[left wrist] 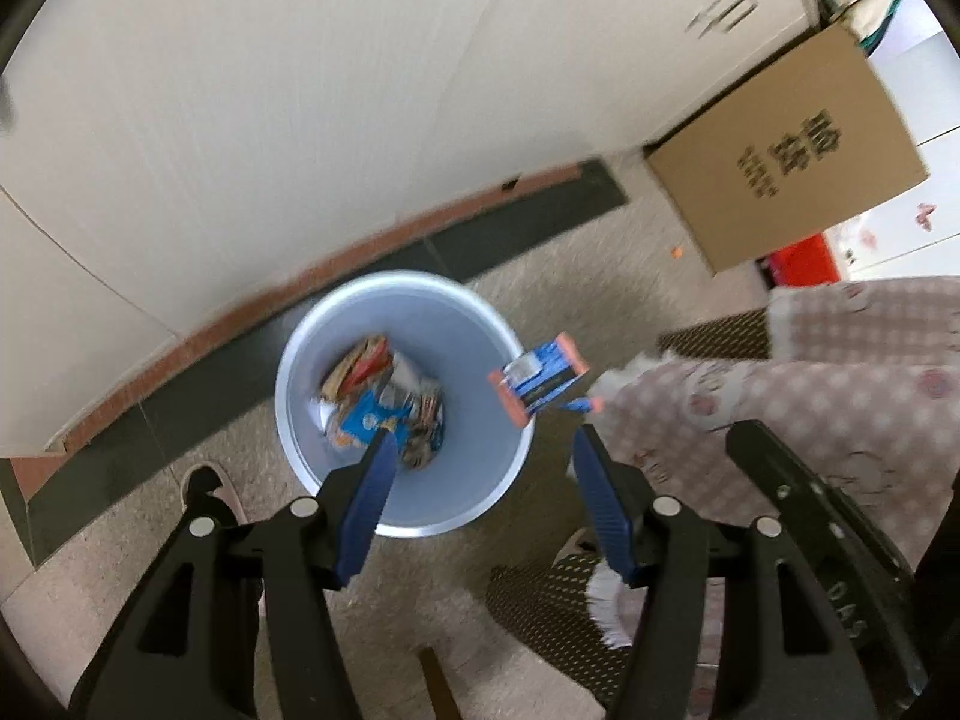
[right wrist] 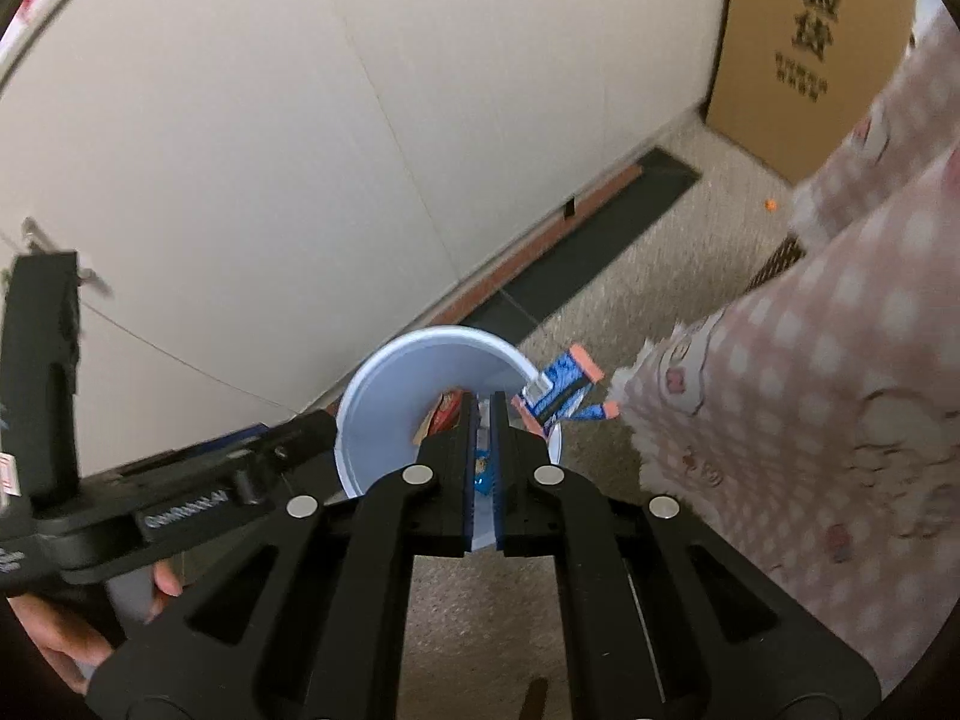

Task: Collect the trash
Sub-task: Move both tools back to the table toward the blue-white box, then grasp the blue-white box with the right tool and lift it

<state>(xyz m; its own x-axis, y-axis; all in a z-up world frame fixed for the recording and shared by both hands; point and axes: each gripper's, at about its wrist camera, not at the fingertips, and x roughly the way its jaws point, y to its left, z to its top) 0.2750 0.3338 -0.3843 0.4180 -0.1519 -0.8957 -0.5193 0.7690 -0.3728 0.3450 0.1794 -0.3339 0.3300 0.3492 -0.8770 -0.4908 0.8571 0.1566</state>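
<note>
Over the round pale-blue plastic waste bin point(left wrist: 403, 408) on the speckled beige floor point(left wrist: 540, 276), the left gripper point(left wrist: 483, 450) hangs with its blue-padded fingers point(left wrist: 369, 510) spread wide, nothing between them. Inside the bin lies a heap of crumpled snack wrappers point(left wrist: 384, 402), blue, red and yellow, gathered toward the bottom. At the bin's 3 o'clock edge, a blue-and-orange printed wrapper point(left wrist: 537, 381) sits tilted at the rim; whether it touches the rim or is in the air cannot be told, the edges are blurred.

From the right wrist camera, the right gripper point(right wrist: 483, 399) points down at the same bin point(right wrist: 384, 396), its fingers point(right wrist: 468, 468) pressed nearly together with only a thin slit between the pads, gripping nothing. The blue-and-orange wrapper point(right wrist: 558, 390) shows at 2 o'clock from those fingertips, just beside the rim. The left gripper's black body point(right wrist: 180, 498) reaches in from 9 o'clock, a bare hand point(right wrist: 66, 642) on its handle.

A pink checked fleece garment point(left wrist: 810, 408) fills 3 o'clock, and a brown cardboard box point(left wrist: 792, 150) with dark printed characters stands at 1 o'clock against the cream wall panels point(left wrist: 300, 90).
</note>
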